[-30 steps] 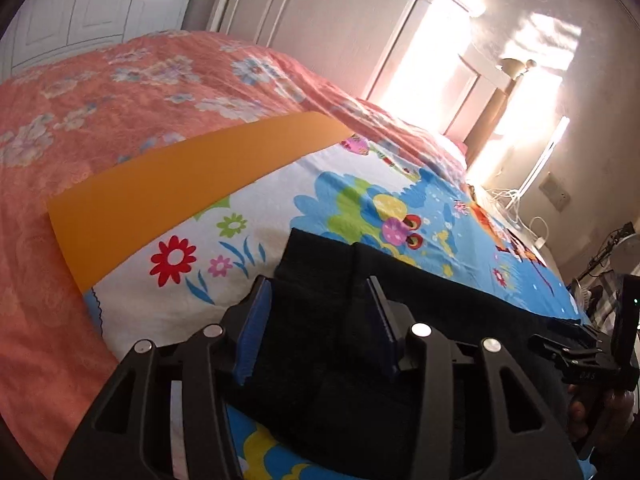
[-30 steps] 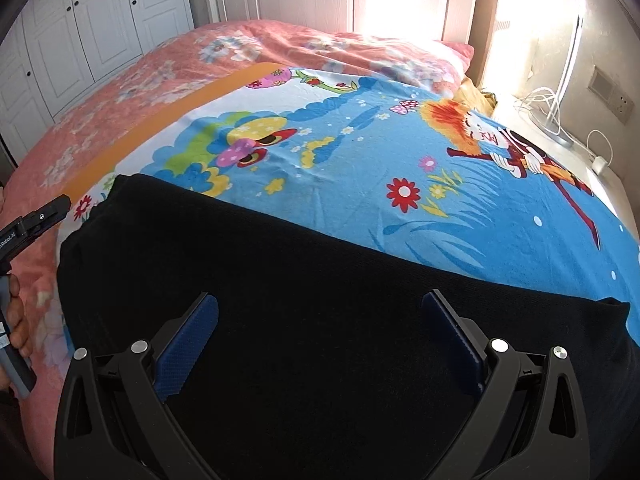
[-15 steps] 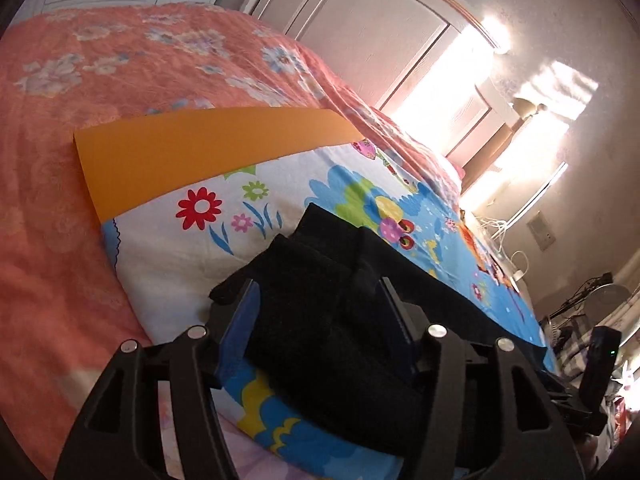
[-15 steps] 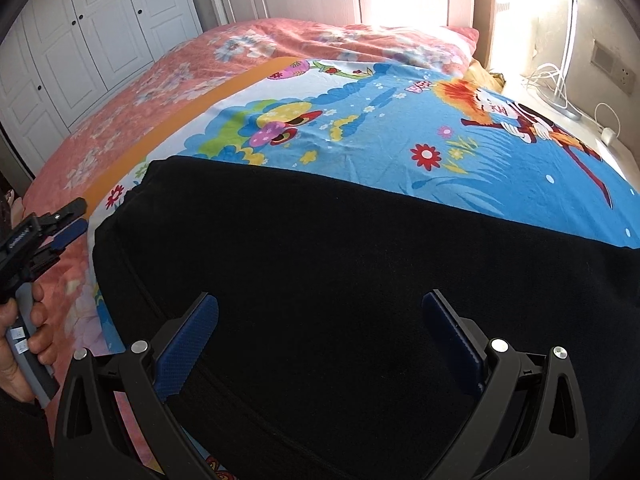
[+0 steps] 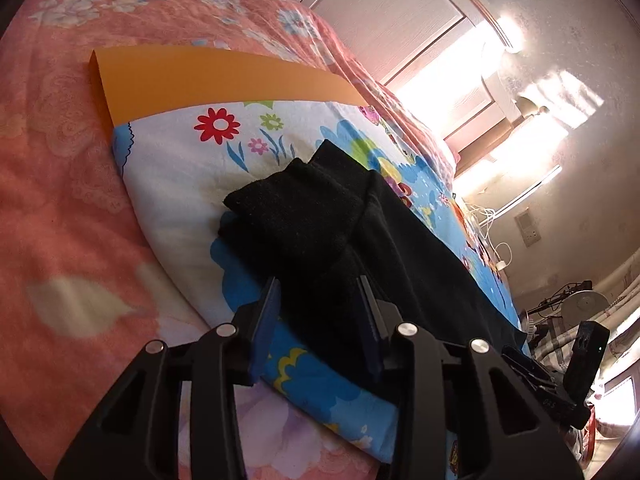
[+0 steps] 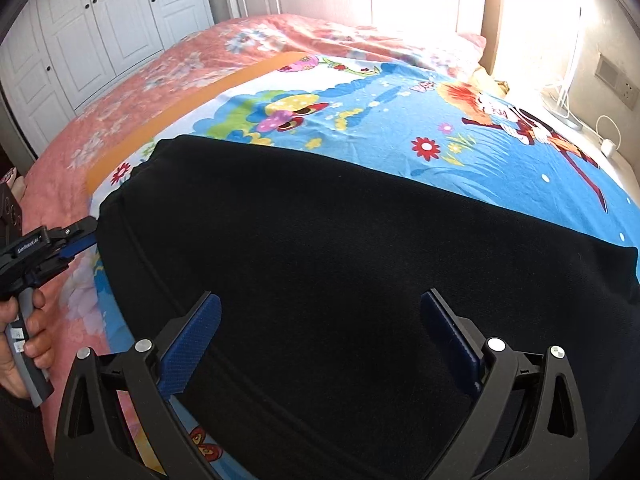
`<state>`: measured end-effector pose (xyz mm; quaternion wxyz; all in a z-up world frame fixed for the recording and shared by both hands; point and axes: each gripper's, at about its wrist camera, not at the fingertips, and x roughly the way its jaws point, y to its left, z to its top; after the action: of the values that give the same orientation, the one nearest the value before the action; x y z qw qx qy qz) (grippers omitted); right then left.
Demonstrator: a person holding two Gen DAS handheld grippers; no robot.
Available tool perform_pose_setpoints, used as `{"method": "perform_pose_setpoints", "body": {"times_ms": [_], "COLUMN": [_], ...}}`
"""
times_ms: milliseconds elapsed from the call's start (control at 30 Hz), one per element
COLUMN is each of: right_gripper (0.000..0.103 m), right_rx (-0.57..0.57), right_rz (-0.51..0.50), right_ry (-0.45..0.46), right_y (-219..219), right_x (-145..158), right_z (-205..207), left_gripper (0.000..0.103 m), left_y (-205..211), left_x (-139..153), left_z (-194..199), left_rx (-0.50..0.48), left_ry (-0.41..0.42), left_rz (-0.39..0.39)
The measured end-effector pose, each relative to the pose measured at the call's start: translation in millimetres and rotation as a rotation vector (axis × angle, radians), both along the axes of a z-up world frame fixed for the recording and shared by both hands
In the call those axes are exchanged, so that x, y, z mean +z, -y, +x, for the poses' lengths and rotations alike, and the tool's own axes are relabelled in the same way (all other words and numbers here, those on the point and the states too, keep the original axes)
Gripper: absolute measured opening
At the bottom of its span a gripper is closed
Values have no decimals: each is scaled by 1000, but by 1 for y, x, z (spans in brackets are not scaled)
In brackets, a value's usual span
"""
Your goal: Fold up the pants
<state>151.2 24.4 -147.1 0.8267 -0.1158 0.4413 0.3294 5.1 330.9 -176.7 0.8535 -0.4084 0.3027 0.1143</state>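
Black pants [image 6: 340, 264] lie flat across a cartoon-print sheet [image 6: 460, 120] on the bed. In the left wrist view the pants [image 5: 320, 224] show a bunched end toward the sheet's white corner. My left gripper [image 5: 320, 308] is open, its blue pads on either side of the black cloth's near edge, not closed on it. It also shows in the right wrist view [image 6: 68, 240], at the pants' left edge. My right gripper [image 6: 320, 328] is wide open, hovering over the middle of the pants, and holds nothing.
A pink floral bedspread [image 5: 72, 200] lies under the sheet, which has an orange band [image 5: 208, 80]. A white headboard [image 5: 400, 12] and white wardrobe doors [image 6: 100, 40] stand behind. A wall socket [image 6: 612, 76] and white cables [image 6: 600, 128] are at the right.
My left gripper has drawn back toward the sheet's near corner, and the pants' end now lies bunched ahead of it. My right gripper has pulled back slightly; more of the pants shows.
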Motion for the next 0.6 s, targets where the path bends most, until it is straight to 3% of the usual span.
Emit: {"method": "perform_pose_setpoints", "body": {"times_ms": [67,167,267,467,600], "right_gripper": [82,71,67,68,77], "right_rx": [42,77,91,78,-32], "right_rz": [3,-50,-52,-3,21], "right_ry": [-28,-56,-41,-52,-24], "right_y": [-5,-16,-16,-8,4], "right_x": [-2,-17,-17,-9,4], "right_z": [-12,-21,-28,-18,28], "left_gripper": [27,27,17,16,16], "left_y": [-7,-13,-10,-6,-1], "left_x": [-3,-9,0,-2,1], "left_z": [-1,9,12,8,9], "left_rx": [11,21,17,45,57], "left_ry": [25,-19,-9,-41,-63], "left_rz": [-69,-109,-71,-43,5]}}
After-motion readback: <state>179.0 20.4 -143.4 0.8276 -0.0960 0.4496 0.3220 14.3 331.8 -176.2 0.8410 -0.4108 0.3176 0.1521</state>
